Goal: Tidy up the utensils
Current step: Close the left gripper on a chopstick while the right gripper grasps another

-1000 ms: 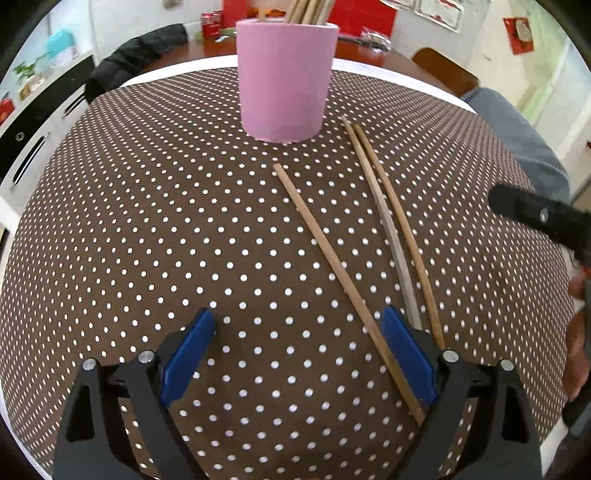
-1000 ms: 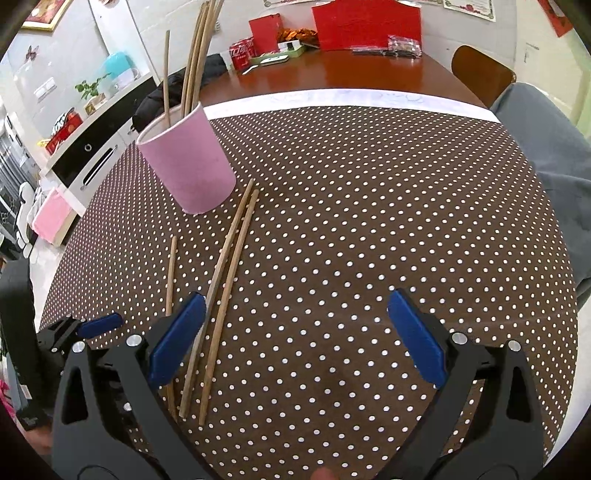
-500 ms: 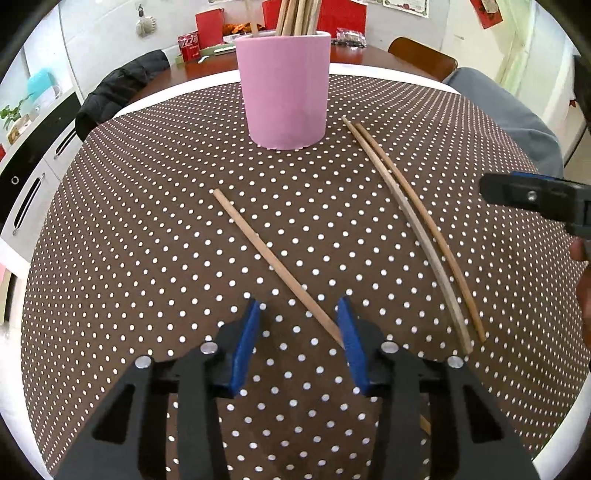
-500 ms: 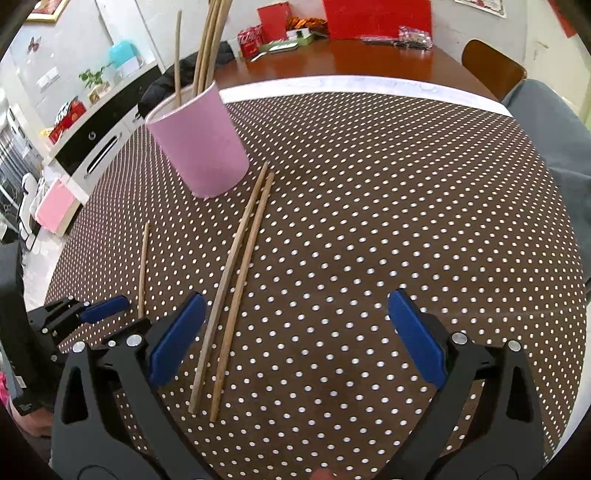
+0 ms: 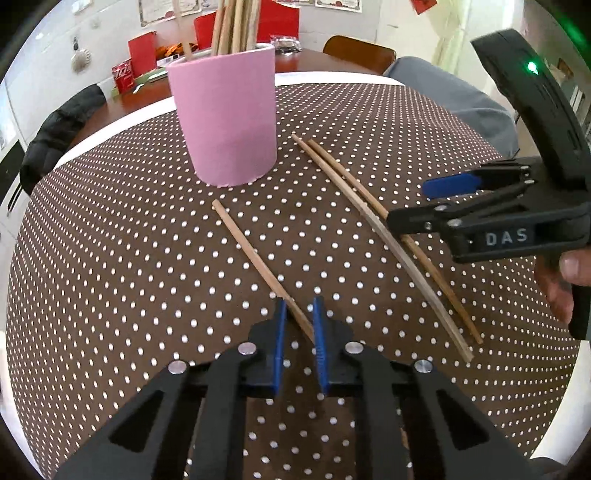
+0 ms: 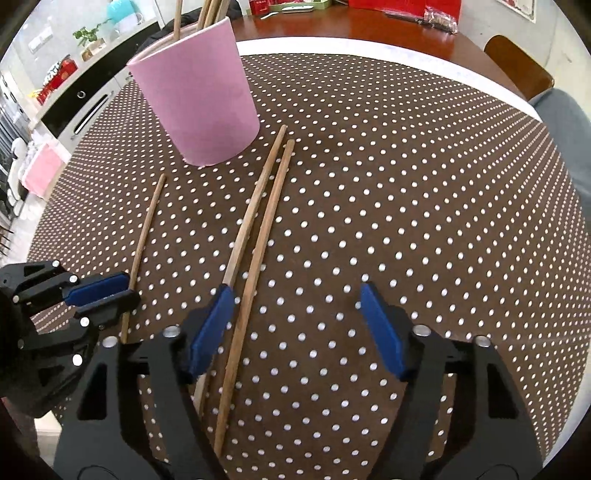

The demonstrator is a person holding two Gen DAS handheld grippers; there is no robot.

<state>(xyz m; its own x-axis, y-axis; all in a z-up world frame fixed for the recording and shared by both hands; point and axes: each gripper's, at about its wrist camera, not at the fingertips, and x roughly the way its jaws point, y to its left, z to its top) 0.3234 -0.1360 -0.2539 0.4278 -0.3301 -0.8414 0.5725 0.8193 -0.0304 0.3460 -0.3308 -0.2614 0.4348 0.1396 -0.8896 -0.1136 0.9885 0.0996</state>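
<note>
A pink cup (image 5: 225,122) (image 6: 195,99) holding several chopsticks stands on the dotted tablecloth. A single chopstick (image 5: 251,251) (image 6: 146,229) lies slantwise in front of it. My left gripper (image 5: 299,321) (image 6: 127,291) is closing on its near end, and both blue pads touch it. To the right lie a pale chopstick (image 5: 417,273) (image 6: 251,210) and a darker chopstick (image 5: 347,181) (image 6: 269,218), side by side. My right gripper (image 6: 299,325) (image 5: 424,203) hangs low over them with its jaws closing. The darker stick lies between the jaws, untouched by the pads. The pale one runs under the left pad.
The brown white-dotted tablecloth (image 6: 406,184) covers a round table. Behind it is a wooden table (image 6: 369,29) with red items, and a chair (image 5: 358,51). A black jacket (image 5: 55,133) hangs at the far left and grey cloth (image 5: 454,96) lies at the right edge. A hand (image 5: 565,273) holds the right gripper.
My left gripper has shifted over the single chopstick, rolled, and gone from wide open to nearly shut on it. My right gripper has sunk toward the pair, and its jaws have narrowed.
</note>
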